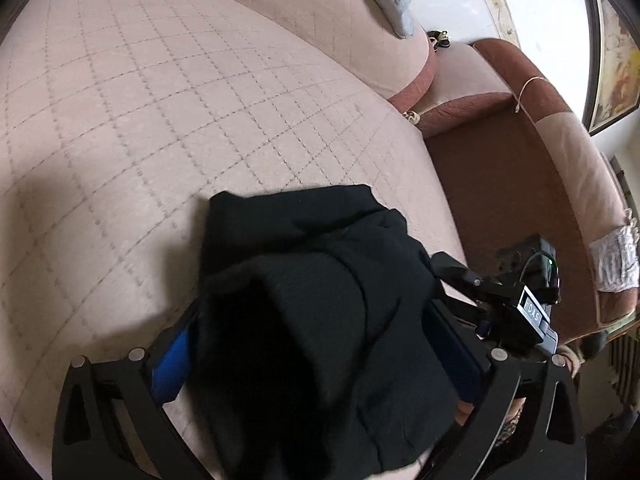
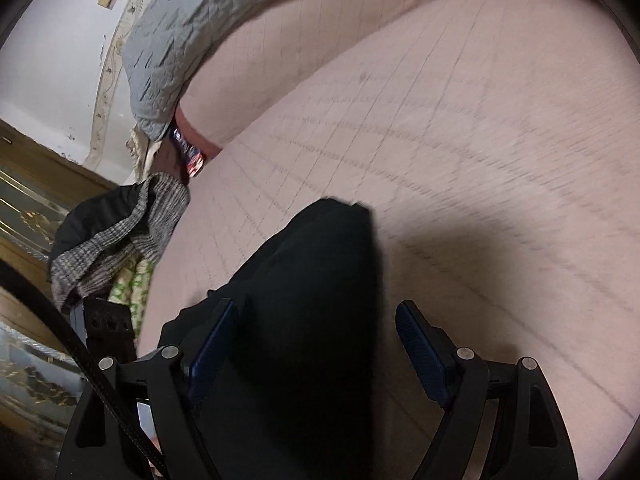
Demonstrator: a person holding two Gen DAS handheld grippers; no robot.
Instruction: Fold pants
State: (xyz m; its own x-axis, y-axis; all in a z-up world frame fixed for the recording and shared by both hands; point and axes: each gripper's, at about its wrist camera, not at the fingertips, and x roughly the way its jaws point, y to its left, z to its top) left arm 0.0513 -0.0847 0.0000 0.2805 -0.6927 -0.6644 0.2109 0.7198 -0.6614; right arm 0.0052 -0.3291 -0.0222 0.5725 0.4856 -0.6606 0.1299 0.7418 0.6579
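Note:
The black pants lie bunched on the pink quilted sofa seat. In the left wrist view the cloth fills the gap between my left gripper's blue-padded fingers, which stand wide apart; the fabric drapes over them. My right gripper shows at the cloth's right edge. In the right wrist view the pants lie between my right gripper's fingers, which are wide open; the right finger is clear of the cloth, the left one touches it.
A grey quilted cushion leans on the sofa back. A grey knit garment lies heaped at the seat's left end. The reddish armrest and the seat edge are to the right in the left wrist view.

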